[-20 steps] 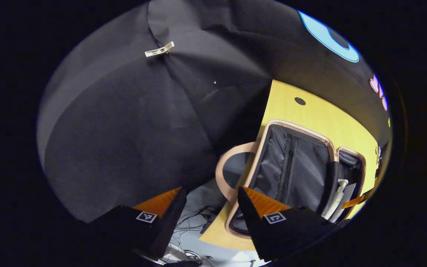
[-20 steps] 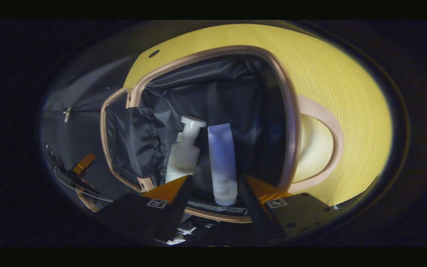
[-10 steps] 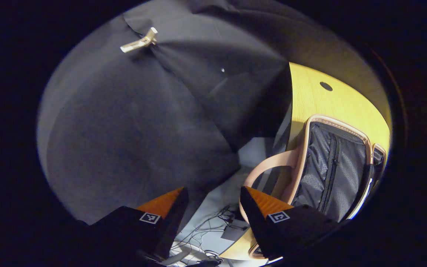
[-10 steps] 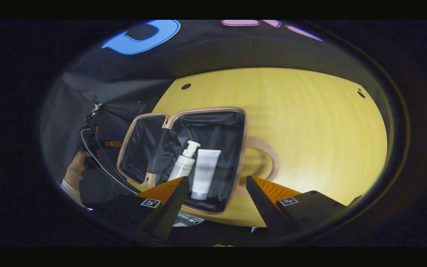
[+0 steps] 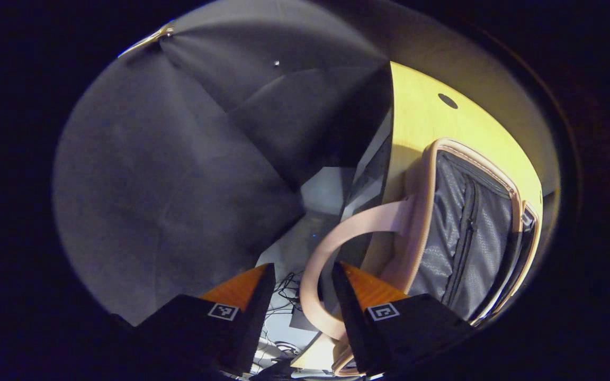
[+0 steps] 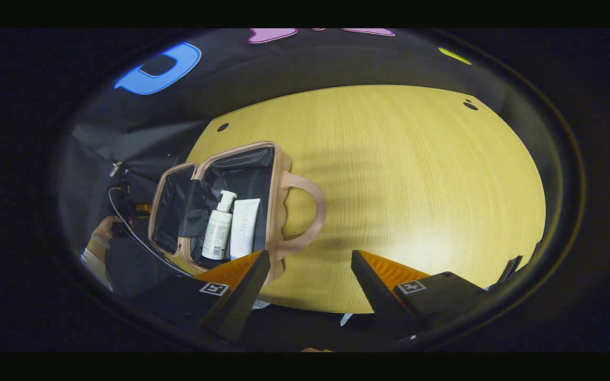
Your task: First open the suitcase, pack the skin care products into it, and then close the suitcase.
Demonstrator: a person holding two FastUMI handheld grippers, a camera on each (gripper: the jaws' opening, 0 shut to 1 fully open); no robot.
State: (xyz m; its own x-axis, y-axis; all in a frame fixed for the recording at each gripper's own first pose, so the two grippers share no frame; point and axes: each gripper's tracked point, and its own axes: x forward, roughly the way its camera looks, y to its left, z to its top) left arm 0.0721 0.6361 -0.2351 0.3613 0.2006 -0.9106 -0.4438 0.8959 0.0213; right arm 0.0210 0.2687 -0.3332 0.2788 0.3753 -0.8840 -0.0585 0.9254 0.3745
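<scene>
The pink-rimmed suitcase [image 6: 276, 190] lies open on the yellow table [image 6: 416, 174], at the left in the right gripper view. A white pump bottle [image 6: 217, 228] and a white tube [image 6: 245, 230] lie side by side on its black lining. My right gripper [image 6: 310, 255] hangs open above the table's near edge, to the right of the case, holding nothing. In the left gripper view the suitcase [image 5: 425, 211] shows its zipped lining, and its pink handle [image 5: 315, 264] loops out over the table edge. My left gripper [image 5: 302, 267] is open, and the handle's loop passes between its fingers.
A hand [image 6: 101, 233] with trailing cables sits left of the case. Black cloth [image 5: 178, 174] hangs beyond the table edge, and cables lie on the floor [image 5: 289, 296] below. The table has small round holes [image 6: 222, 127].
My right gripper pulled back and up from the suitcase, leaving bottle and tube inside. My left gripper swung toward the handle, which now lies between its fingers.
</scene>
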